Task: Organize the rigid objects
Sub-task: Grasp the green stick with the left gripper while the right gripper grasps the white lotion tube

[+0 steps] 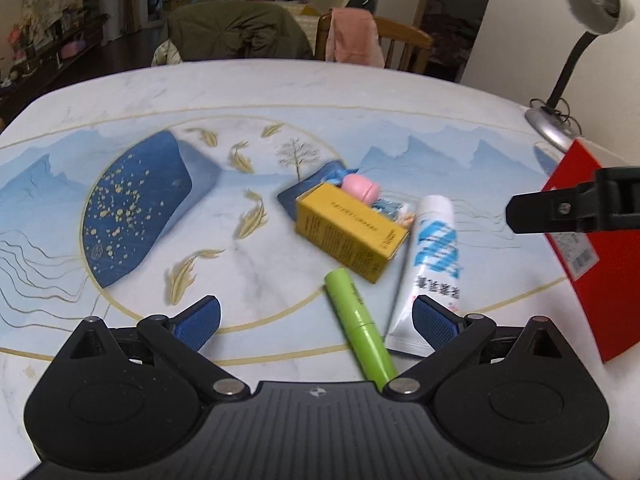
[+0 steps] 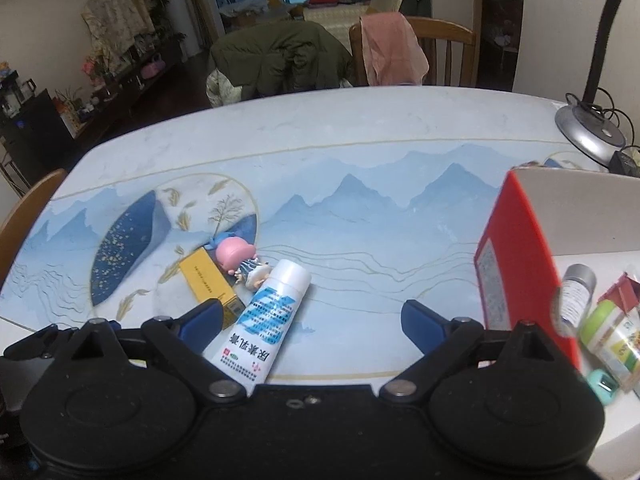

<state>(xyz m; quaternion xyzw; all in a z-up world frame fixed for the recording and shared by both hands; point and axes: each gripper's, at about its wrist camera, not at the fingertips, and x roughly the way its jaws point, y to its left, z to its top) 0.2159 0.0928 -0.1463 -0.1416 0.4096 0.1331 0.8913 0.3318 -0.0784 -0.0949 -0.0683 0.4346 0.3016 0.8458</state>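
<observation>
Left wrist view shows the left gripper (image 1: 316,318) with its jaws wide apart and empty over the desk (image 1: 280,92), the green tube (image 1: 358,326) lying between them, nearer the right finger, its long axis running almost straight away from the camera. Just right of it lies the white tube (image 1: 430,264), past both the yellow box (image 1: 350,236) and the pink figurine (image 1: 360,186). Right gripper (image 2: 312,318), likewise spread and empty, hovers beside the red box (image 2: 520,264) at the desk's right edge; the left hand looks nearer the green tube.
</observation>
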